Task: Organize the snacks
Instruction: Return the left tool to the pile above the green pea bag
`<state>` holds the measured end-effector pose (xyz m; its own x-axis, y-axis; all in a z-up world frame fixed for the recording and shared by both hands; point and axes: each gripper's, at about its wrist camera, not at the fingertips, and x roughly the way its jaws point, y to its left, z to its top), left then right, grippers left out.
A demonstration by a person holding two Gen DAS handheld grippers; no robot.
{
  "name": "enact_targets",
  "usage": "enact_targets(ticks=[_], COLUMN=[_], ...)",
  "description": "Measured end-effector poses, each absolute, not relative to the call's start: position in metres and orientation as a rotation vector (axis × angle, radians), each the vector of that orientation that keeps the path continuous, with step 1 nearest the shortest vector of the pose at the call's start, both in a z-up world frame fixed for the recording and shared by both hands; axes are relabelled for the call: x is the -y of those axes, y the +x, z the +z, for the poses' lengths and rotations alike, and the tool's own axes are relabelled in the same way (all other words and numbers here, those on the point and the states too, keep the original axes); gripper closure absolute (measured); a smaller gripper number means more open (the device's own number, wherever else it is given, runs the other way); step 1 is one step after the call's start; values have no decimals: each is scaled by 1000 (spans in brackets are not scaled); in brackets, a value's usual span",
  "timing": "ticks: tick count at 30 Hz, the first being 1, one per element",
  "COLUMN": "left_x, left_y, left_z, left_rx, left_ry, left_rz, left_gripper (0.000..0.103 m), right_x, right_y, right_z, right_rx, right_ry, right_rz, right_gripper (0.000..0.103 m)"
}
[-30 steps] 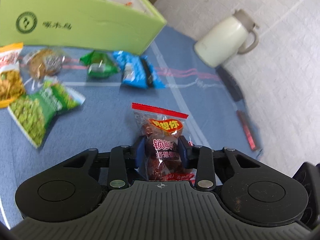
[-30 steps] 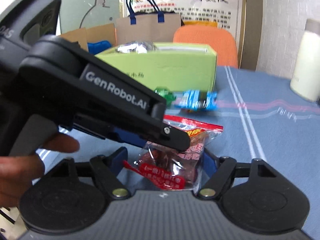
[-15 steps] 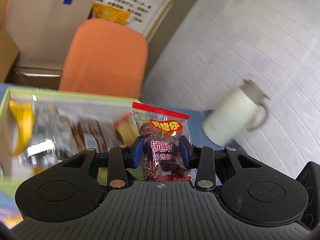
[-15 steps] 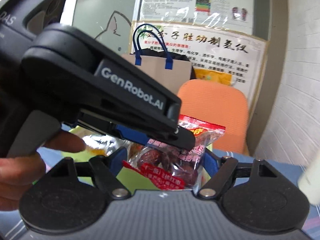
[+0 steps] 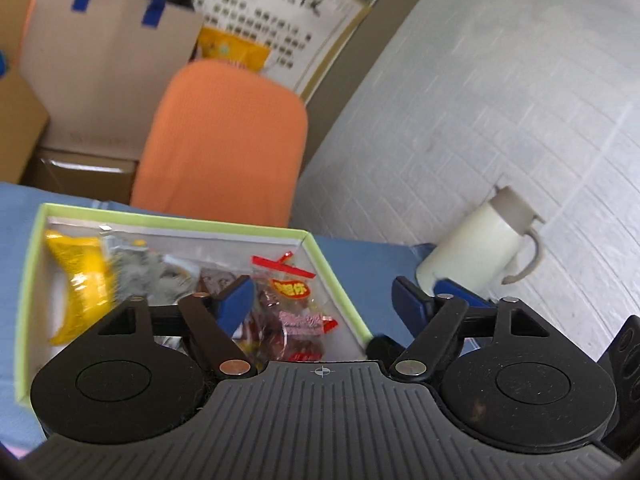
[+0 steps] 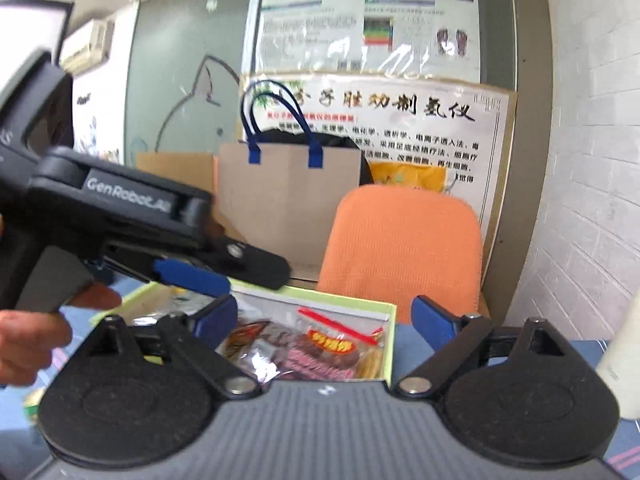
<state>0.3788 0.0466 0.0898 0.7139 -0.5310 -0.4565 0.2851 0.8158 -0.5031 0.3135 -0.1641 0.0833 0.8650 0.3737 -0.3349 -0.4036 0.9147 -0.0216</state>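
A clear packet of dark red dried fruit with a red top strip (image 5: pixel 292 312) (image 6: pixel 328 346) lies loose inside the light green box (image 5: pixel 168 222) (image 6: pixel 390 320), at its right end. My left gripper (image 5: pixel 324 304) hovers over that end with its jaws opening, and the pads touch nothing. In the right wrist view the left gripper (image 6: pixel 224 276) reaches in from the left above the box. My right gripper (image 6: pixel 325 320) is also above the box, jaws opening wide, with nothing gripped. A yellow packet (image 5: pixel 80 292) and a silvery packet (image 5: pixel 148 276) fill the box's left part.
The box sits on a blue tablecloth (image 5: pixel 372 264). A white jug with a grey lid (image 5: pixel 480 248) stands to the right by the brick wall. An orange chair (image 5: pixel 224 140) (image 6: pixel 404 248) and a paper bag with blue handles (image 6: pixel 288 196) are behind. A hand (image 6: pixel 32 332) holds the left gripper.
Both grippers rose from the cloth and moved over the green box with the red packet. Their jaws then spread apart and the packet dropped into the box.
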Motion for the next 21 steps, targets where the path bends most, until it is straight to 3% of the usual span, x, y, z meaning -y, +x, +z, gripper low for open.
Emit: enact_targets(ticks=[6,11,15,21], left_x=[-78,-103,-105,-92], left_y=[302,257,256,274], left_z=[76,29,-5,-23], left_rx=[-609,-700,-822,-890], left_ry=[-416,-473,-549,-490], left_rz=[-429,-375,-416,-428], left_gripper=[35,37,45,46], right_x=[138,102,92,93], right_y=[257,210,200,184], right_z=[56,8,-9,-9], right_rx=[-462,-613,-686,-699], right_ry=[-57,-21,40,40], right_rz=[519,591,594,557], right_gripper=[10,10,10,10])
